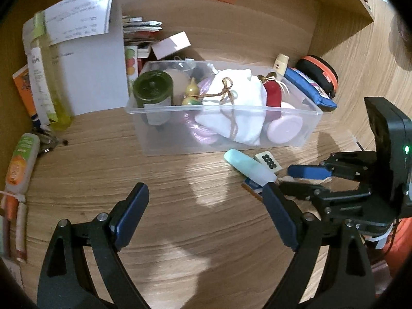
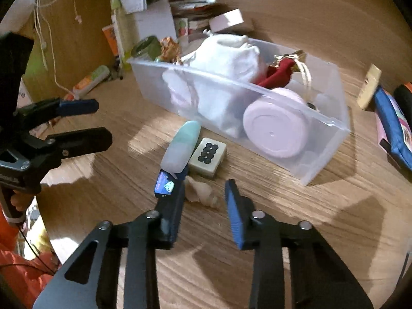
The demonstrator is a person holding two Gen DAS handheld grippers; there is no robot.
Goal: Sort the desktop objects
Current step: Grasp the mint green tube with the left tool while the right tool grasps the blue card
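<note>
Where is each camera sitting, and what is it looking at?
Left wrist: sits on the left gripper, looks forward and down over the wooden desk at the clear box; its own jaws stand wide apart, and the right gripper shows at the right edge.
Right wrist: sits on the right gripper, looks down at a seashell between its jaws, not yet pinched; the left gripper and an orange sleeve show at the left.
Both see: the clear box, the mint tube and the mahjong tile.

Pale seashell (image 2: 199, 191) flat on desk (image 2: 309, 219)
</note>
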